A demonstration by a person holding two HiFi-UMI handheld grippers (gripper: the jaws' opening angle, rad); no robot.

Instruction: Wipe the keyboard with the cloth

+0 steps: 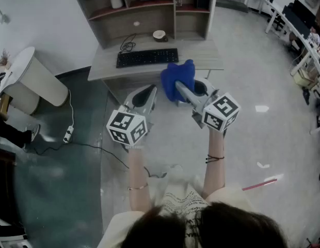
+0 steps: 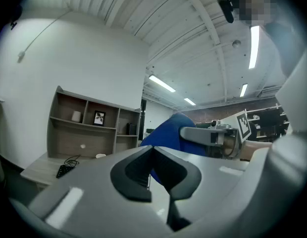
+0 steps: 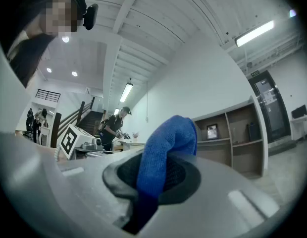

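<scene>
A black keyboard (image 1: 147, 57) lies on the grey desk (image 1: 204, 61), also seen small at the left of the left gripper view (image 2: 64, 170). My right gripper (image 1: 180, 88) is held in the air in front of the desk edge, shut on a blue cloth (image 1: 177, 76). In the right gripper view the cloth (image 3: 168, 140) bulges up out of the gripper (image 3: 161, 170). My left gripper (image 1: 148, 91) hovers beside it to the left, shut with nothing in it (image 2: 153, 152). Past its jaws the cloth (image 2: 166, 135) shows. Neither gripper touches the keyboard.
A shelf unit (image 1: 144, 9) stands on the back of the desk, with a white cup (image 1: 159, 35) and a coiled cable (image 1: 128, 44) behind the keyboard. A white bin (image 1: 33, 81) stands at the left. A power strip (image 1: 68, 134) and its cord lie on the floor.
</scene>
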